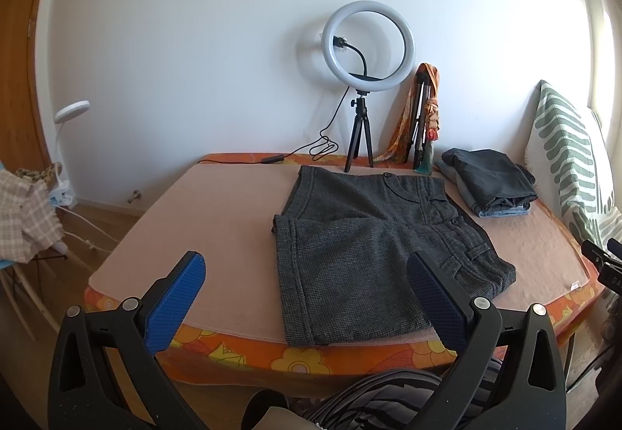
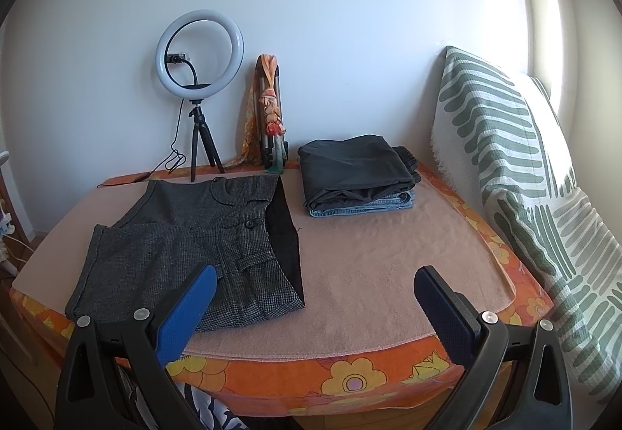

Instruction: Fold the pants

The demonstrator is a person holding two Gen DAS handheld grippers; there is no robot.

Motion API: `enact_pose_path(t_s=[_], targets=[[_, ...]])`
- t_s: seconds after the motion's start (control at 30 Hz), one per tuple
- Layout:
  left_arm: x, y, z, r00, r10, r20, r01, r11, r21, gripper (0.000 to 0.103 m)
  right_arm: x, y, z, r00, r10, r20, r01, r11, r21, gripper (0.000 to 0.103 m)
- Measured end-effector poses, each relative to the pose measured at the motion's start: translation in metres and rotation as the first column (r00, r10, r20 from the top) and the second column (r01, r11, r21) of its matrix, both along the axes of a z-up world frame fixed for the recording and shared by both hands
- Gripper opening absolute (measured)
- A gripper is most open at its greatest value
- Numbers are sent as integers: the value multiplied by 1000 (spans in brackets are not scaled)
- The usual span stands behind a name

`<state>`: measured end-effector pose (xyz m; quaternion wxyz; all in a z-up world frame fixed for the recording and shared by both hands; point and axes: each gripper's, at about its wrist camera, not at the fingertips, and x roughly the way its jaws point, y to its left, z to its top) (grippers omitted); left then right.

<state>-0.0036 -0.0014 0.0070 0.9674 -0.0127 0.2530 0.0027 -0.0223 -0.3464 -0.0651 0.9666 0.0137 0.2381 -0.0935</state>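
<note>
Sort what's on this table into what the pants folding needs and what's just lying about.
Needed: grey pants, left gripper, right gripper, both open and empty.
Lying about: stack of folded clothes, ring light, striped cushion, scarf-wrapped tripod.

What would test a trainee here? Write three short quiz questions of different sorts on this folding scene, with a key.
1. True or false: the left gripper is shut on the grey shorts.
2. Multiple choice: the folded clothes stack lies (a) on the shorts, (b) apart from them, toward the striped pillow, (c) on the floor.
3. Fill in: behind the shorts, by the wall, a ____ stands on a small tripod.

Key: 1. False; both it and the right gripper are open and hold nothing. 2. b. 3. ring light.
</note>
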Motion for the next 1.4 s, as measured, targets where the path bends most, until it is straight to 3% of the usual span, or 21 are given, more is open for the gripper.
enact_pose_path(t_s=[1.4], targets=[[-1,-4,-7,1000,-2,-8,2,1000,2,103,-1,4,-5,1000,11,-7,-11,1000,-3,103]])
